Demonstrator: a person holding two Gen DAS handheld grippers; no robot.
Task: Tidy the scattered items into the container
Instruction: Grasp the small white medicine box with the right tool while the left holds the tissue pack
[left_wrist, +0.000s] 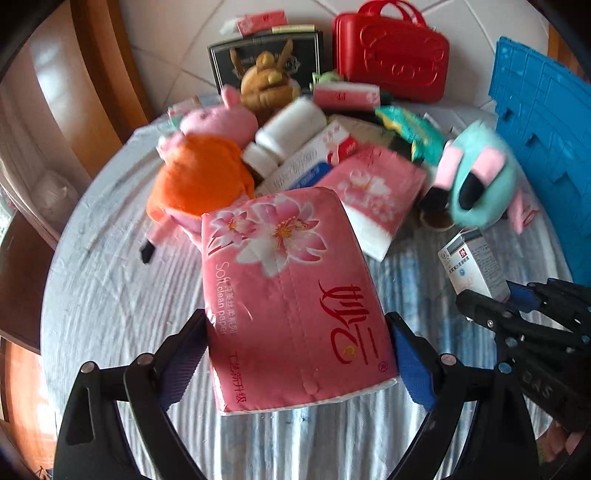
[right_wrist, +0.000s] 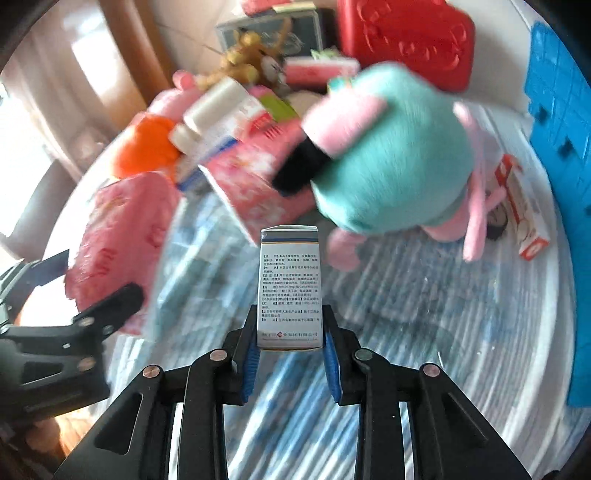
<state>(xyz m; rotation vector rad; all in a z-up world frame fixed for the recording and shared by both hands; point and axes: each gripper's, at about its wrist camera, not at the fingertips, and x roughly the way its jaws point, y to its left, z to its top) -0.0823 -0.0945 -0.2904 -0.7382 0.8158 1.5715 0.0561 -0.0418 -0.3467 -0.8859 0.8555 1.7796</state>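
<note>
We've got the left gripper clamped on the pink tissue pack, its pads pressing both sides. The right gripper pinches a small white medicine box, upright between its pads, above the striped cloth. Toward the far edge sits the pile: the orange-and-pink plush, a white bottle, the teal plush. The blue crate stands at the right edge.

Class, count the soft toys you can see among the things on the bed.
3. The pink pig in orange lies at the left, the brown toy at the back, and the teal one at the right. Others may be hidden in the pile.
</note>
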